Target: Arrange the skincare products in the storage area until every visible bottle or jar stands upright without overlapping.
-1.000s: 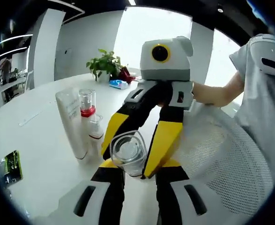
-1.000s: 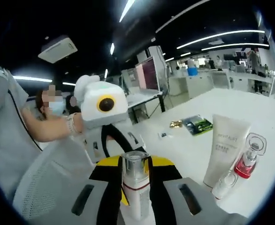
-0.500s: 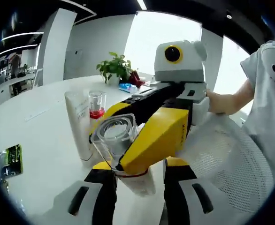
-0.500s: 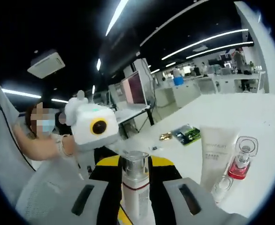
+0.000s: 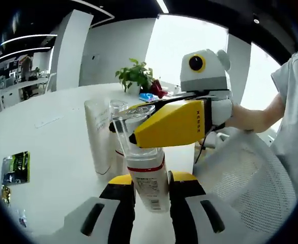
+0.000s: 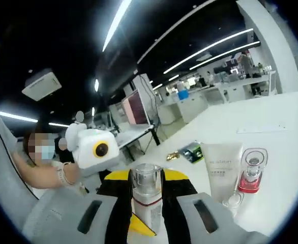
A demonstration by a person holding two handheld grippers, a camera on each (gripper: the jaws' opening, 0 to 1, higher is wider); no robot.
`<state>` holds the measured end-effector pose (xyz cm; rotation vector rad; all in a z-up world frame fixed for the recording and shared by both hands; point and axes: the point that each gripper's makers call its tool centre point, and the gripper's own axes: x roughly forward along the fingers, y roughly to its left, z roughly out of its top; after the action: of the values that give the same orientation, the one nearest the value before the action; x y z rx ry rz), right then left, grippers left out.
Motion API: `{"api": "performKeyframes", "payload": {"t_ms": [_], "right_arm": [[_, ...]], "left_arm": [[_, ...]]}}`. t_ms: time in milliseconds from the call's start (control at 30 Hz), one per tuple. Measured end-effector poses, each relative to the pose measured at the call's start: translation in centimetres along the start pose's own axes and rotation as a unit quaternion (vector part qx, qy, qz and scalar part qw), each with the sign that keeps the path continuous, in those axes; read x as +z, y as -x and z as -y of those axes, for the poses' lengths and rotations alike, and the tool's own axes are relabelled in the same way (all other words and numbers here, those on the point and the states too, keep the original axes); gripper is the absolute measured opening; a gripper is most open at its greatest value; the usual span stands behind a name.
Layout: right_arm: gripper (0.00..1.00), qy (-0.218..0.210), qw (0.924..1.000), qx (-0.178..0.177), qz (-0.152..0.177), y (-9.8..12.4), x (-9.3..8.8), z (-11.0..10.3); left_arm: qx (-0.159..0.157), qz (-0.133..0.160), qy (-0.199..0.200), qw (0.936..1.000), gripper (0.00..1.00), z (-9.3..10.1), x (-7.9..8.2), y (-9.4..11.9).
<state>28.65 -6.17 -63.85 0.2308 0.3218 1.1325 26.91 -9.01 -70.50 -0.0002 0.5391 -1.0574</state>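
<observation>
1. A pump bottle [image 5: 148, 175], white w/ a red band & clear cap, is seen upright in the left gripper view, long axis vertical, cap end up; it is held betw. the left gripper [image 5: 151, 190] fingers low on its body, so those fingers are clenched on it.
2. The right gripper [image 5: 139, 124] is seen lying roughly horizontal across the bottle's cap, yellow fingers [image 5: 172, 127] closed onto the cap from the side.
3. In the right gripper view the same bottle [image 6: 147, 203] stands betw. the right gripper [image 6: 148, 201] fingers, silver collar & clear cap pointing up in that view; the grip is tight on it; the left gripper's [image 6: 139, 223] yellow tip shows below, beside the bottle's base.
4. The bottle appears raised off the counter [image 5: 47, 152]; whether its base touches cannot be told.
5. Other items on the counter: a white tube [image 6: 221, 170] standing on its cap, wide end up; a red-based bottle [image 6: 250, 170] w/ clear cap just beside it, upright; a small clear-capped item [image 6: 231, 202] in front, near the tube; all are close together, just beside the held bottle's space.
6. In the left gripper view the tube [image 5: 100, 140] stands just behind the held bottle.
7. Farther off: a potted plant [image 5: 136, 79]; a green packet [image 5: 15, 168] near the counter edge; a white mesh chair [image 5: 245, 178] by a person's arm [image 5: 256, 117].
</observation>
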Motion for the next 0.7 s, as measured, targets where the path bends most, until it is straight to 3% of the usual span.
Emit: {"api": "performKeyframes", "payload": {"t_ms": [333, 467, 567, 700], "right_arm": [[0.22, -0.02, 0.9988, 0.045, -0.007, 0.3, -0.1, -0.8], [0.22, -0.031, 0.9957, 0.087, -0.009, 0.6, 0.0, -2.4], [0.21, -0.058, 0.9875, 0.146, 0.009, 1.2, 1.1, -4.0], [0.2, -0.096, 0.9688, 0.228, 0.003, 2.6, 1.4, -6.4]], "left_arm": [[-0.047, -0.016, 0.032, 0.9983, 0.17, 2.0, -0.3, 0.5], [-0.109, -0.015, 0.056, 0.9924, 0.17, 4.0, -0.2, 1.0], [-0.169, 0.013, 0.066, 0.9833, 0.17, 5.7, 1.1, 1.9], [-0.234, 0.025, 0.057, 0.9703, 0.17, 8.0, 1.7, 2.8]]}}
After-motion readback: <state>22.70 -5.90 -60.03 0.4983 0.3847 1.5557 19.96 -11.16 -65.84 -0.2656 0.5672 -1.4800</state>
